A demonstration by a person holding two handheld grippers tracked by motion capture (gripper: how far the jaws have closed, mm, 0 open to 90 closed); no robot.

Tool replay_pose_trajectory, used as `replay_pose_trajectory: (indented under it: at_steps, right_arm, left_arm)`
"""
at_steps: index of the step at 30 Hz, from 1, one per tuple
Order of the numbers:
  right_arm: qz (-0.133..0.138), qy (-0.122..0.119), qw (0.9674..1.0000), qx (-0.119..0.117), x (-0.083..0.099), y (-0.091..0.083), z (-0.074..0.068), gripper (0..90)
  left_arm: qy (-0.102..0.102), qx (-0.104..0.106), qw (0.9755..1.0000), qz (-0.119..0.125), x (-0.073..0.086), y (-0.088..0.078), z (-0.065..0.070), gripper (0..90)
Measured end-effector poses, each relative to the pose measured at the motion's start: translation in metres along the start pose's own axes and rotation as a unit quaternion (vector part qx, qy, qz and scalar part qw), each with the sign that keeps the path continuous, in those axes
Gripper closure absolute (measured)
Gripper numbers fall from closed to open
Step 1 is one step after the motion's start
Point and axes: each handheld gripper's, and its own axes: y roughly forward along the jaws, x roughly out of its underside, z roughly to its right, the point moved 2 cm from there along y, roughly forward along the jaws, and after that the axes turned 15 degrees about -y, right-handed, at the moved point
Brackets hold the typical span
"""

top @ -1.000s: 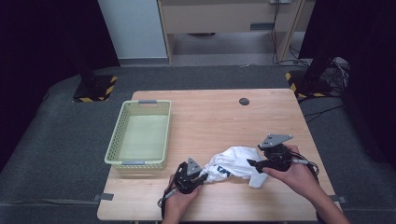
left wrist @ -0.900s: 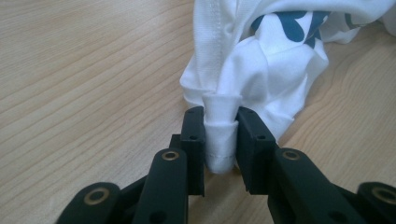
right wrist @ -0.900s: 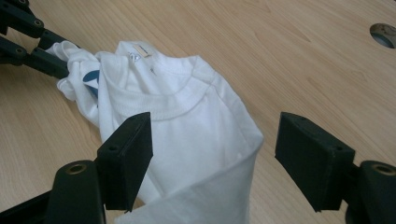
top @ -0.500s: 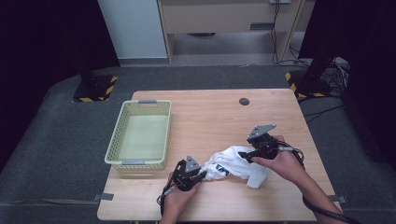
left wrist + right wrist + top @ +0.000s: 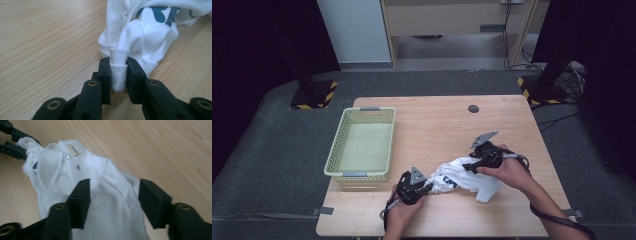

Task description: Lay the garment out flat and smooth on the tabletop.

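The wooden table (image 5: 437, 125) has bare board across its far half and right side, open room out to those edges. A pale green basket (image 5: 362, 145) sits by the left edge. Near the front edge lies a crumpled white garment (image 5: 462, 177) with a dark blue print. The left gripper (image 5: 118, 75) is clenched on a rolled fold of it. The right gripper (image 5: 112, 195) straddles the ribbed neckline; its jaws have just been closing, pads not yet pressing.
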Motion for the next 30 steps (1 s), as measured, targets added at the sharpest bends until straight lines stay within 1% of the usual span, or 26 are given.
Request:
replay_pose_trajectory:
  at_steps: [3, 4, 6, 8, 9, 10, 12, 15, 16, 18, 20, 21, 22, 23, 26, 30]
  right_arm:
    - [-0.011, -0.014, 0.9998, -0.002, -0.001, -0.002, -0.006, 65.1]
    - [-0.014, -0.019, 0.9997, -0.005, -0.002, -0.003, -0.008, 71.4]
    - [-0.016, -0.022, 0.9996, 0.000, -0.003, -0.005, -0.012, 79.6]
    - [-0.014, -0.026, 0.9996, 0.003, -0.003, -0.007, -0.014, 82.1]
    - [-0.016, -0.024, 0.9996, 0.005, -0.003, -0.008, -0.016, 82.7]
    - [-0.015, -0.024, 0.9996, 0.007, -0.003, -0.009, -0.017, 83.0]
    - [-0.012, -0.022, 0.9996, 0.013, -0.003, -0.012, -0.020, 83.6]
    - [-0.002, -0.022, 0.9995, 0.021, -0.004, -0.019, -0.023, 83.9]
    - [-0.001, -0.024, 0.9994, 0.024, -0.004, -0.021, -0.024, 84.2]
    - [0.004, -0.025, 0.9993, 0.027, -0.005, -0.027, -0.026, 84.5]
    - [0.008, -0.024, 0.9992, 0.030, -0.005, -0.031, -0.027, 84.7]
    - [0.009, -0.027, 0.9991, 0.032, -0.005, -0.033, -0.027, 84.9]
    - [0.011, -0.026, 0.9990, 0.034, -0.005, -0.035, -0.028, 85.0]
    - [0.013, -0.027, 0.9989, 0.037, -0.005, -0.037, -0.028, 85.1]
    - [0.019, -0.025, 0.9985, 0.044, -0.004, -0.045, -0.027, 85.5]
    - [0.024, -0.023, 0.9980, 0.054, -0.002, -0.054, -0.025, 85.9]
  left_arm:
    - [-0.001, -0.002, 1.0000, 0.001, 0.000, 0.000, 0.000, 73.8]
    - [-0.001, -0.006, 1.0000, 0.002, 0.000, -0.001, 0.000, 71.8]
    - [-0.003, -0.013, 0.9999, 0.005, -0.001, -0.002, 0.000, 65.2]
    - [-0.007, -0.016, 0.9997, 0.014, -0.002, -0.006, 0.001, 59.4]
    - [-0.010, -0.015, 0.9996, 0.021, -0.003, -0.009, 0.001, 55.6]
    - [-0.012, -0.013, 0.9995, 0.027, -0.003, -0.011, 0.002, 53.9]
    - [-0.008, -0.012, 0.9994, 0.032, -0.004, -0.013, 0.004, 52.3]
    - [-0.002, -0.014, 0.9995, 0.029, -0.003, -0.012, 0.007, 52.4]
    - [0.001, -0.013, 0.9995, 0.028, -0.003, -0.012, 0.007, 53.6]
    - [0.006, -0.016, 0.9995, 0.027, -0.003, -0.011, 0.008, 57.5]
    - [0.009, -0.016, 0.9996, 0.021, -0.003, -0.009, 0.007, 65.6]
    - [0.009, -0.014, 0.9998, 0.013, -0.003, -0.008, 0.007, 68.6]
    - [0.011, -0.013, 0.9998, 0.008, -0.003, -0.008, 0.007, 77.0]
    - [0.012, -0.017, 0.9997, 0.009, -0.003, -0.009, 0.007, 80.4]
    - [0.014, -0.021, 0.9995, 0.018, -0.005, -0.012, 0.007, 81.5]
    - [0.015, -0.028, 0.9990, 0.032, -0.006, -0.016, 0.007, 79.8]
